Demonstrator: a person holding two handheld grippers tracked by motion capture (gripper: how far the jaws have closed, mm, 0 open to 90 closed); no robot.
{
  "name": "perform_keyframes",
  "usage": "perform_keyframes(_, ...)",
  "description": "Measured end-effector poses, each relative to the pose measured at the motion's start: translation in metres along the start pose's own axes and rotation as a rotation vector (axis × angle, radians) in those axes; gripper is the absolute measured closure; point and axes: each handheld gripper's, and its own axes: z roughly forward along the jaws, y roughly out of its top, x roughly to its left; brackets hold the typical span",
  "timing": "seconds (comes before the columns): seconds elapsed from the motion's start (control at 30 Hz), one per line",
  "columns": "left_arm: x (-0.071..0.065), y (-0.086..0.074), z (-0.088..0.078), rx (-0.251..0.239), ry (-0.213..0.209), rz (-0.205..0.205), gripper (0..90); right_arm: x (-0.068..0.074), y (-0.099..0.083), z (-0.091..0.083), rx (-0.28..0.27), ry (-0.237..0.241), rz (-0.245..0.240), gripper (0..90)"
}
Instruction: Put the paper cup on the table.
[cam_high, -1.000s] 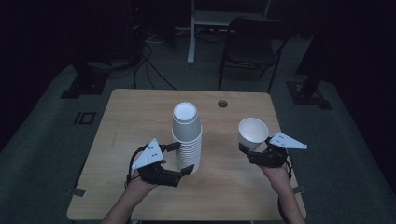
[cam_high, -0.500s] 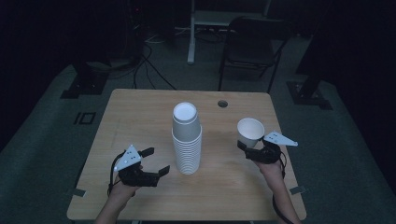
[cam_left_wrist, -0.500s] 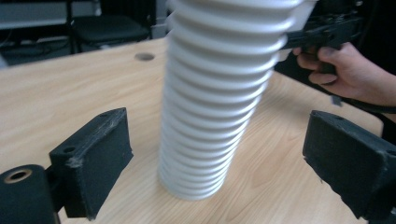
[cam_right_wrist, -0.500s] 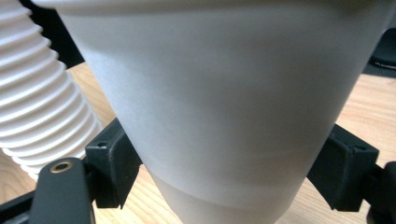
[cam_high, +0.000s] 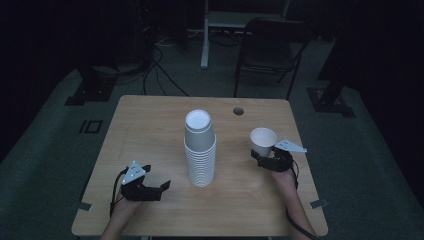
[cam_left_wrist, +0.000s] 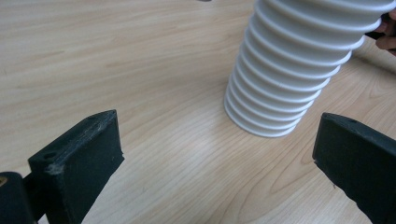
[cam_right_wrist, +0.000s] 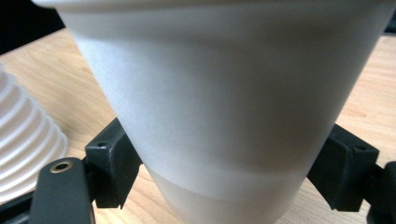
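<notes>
From the high view, a tall stack of white cups stands upright near the middle of the wooden tabletop, its open mouth facing up. The left tongs rest low near the front left corner, pointing toward the foot of the stack and well clear of it; their jaws stand wide with nothing between them, having just finished spreading. The right tongs sit toward the right edge of the tabletop and hold a single white cup upright, mouth up, apart from the stack. A small round hole lies in the tabletop near the back edge, to the right of the stack.

In the left gripper view, the two black jaws of the left tongs rise at the far sides of the picture with bare wood between them. The ribbed lower rims of the stack of white cups stand ahead and a little to the right, resting flat on the tabletop.

In the right gripper view, the single white cup is gripped by the right tongs, a jaw pressed on each side of its lower wall. Its base seems to be just above the tabletop, though the bottom is cut off. The rims of the stack of white cups show at the left edge.
</notes>
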Motion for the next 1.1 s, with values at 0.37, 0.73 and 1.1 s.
perform_keyframes(0.37, 0.002, -0.002, -0.002, -0.008, 0.005, -0.004, 1.9, 0.0, -0.011, 0.022, 0.102, -0.071, -0.026, 19.6)
perform_keyframes(0.73, 0.007, -0.007, -0.003, -0.012, 0.011, -0.028, 1.9, -0.002, -0.018, 0.027, 0.144, -0.096, -0.019, 19.3)
perform_keyframes(1.1, 0.009, -0.01, -0.005, -0.011, 0.024, -0.034, 1.9, -0.005, -0.021, 0.022, 0.152, -0.056, 0.001, 12.0)
